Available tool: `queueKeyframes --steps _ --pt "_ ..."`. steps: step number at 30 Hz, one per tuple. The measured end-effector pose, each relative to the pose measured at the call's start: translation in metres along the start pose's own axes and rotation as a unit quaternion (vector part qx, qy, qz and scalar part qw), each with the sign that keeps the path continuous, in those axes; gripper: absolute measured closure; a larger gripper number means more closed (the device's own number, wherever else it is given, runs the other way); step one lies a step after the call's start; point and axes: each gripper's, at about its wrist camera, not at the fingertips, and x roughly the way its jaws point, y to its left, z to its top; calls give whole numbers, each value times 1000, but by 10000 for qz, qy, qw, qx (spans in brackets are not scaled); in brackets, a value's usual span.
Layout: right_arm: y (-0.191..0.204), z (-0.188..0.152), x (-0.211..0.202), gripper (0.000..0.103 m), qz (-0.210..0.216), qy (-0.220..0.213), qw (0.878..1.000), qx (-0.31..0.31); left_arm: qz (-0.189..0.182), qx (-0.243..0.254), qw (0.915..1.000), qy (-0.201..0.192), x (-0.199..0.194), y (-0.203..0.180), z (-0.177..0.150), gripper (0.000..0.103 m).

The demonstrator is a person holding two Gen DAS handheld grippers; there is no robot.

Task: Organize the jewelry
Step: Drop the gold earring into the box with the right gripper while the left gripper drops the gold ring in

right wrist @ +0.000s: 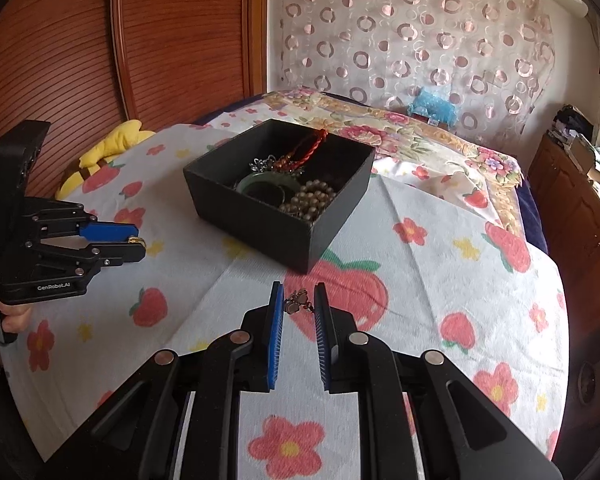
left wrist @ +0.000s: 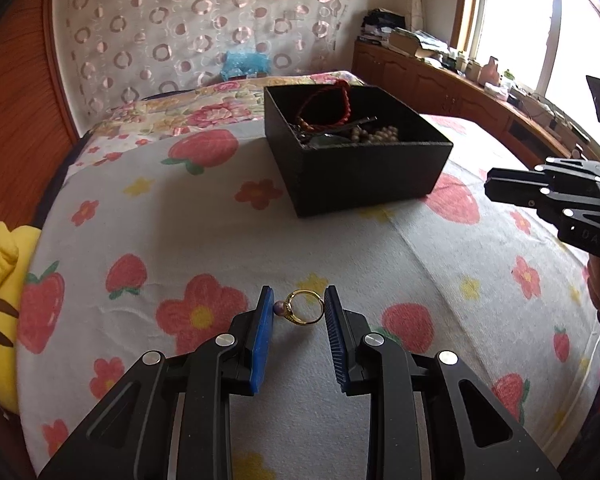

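Observation:
A gold ring (left wrist: 305, 307) with a purple bead lies on the flowered bedsheet between the blue pads of my left gripper (left wrist: 299, 300), which is open around it, its bead touching or nearly touching the left pad. My right gripper (right wrist: 299, 296) is open around a small dark metal trinket (right wrist: 298, 301) on the sheet. A black open box (left wrist: 356, 156) holds a red braided cord (left wrist: 327, 106), wooden beads (left wrist: 376, 134) and a green bangle (right wrist: 266, 188). The box (right wrist: 280, 192) stands beyond both grippers. The left gripper (right wrist: 134, 246) shows at the left of the right wrist view, the right gripper (left wrist: 490, 190) at the right edge of the left wrist view.
The bed (left wrist: 220, 240) is covered by a white sheet with strawberries and flowers. A yellow plush toy (left wrist: 0, 292) lies at its left edge by the wooden headboard (right wrist: 100, 40). A wooden cabinet (left wrist: 440, 80) with clutter runs under the window.

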Motion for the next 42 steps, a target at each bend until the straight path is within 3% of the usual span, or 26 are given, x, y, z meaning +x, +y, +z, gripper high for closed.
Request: queueKeyframes --steps 5,13,26,30,42 --pt "-3 12 2 86 45 -104 9999 -27 -11 -105 9999 -115 -4 5 6 79" --pt "-17 58 14 86 188 -445 9988 56 -6 -120 9996 -273 -7 7 20 79" --pt "-35 96 62 85 216 -395 9989 101 156 -133 9967 -780 -15 21 68 79" --pt "-37 100 63 68 209 -461 9986 127 152 -78 9959 -887 -12 21 86 79" --pt "-58 82 51 67 35 -450 9981 423 35 131 9971 -749 30 8 126 79"
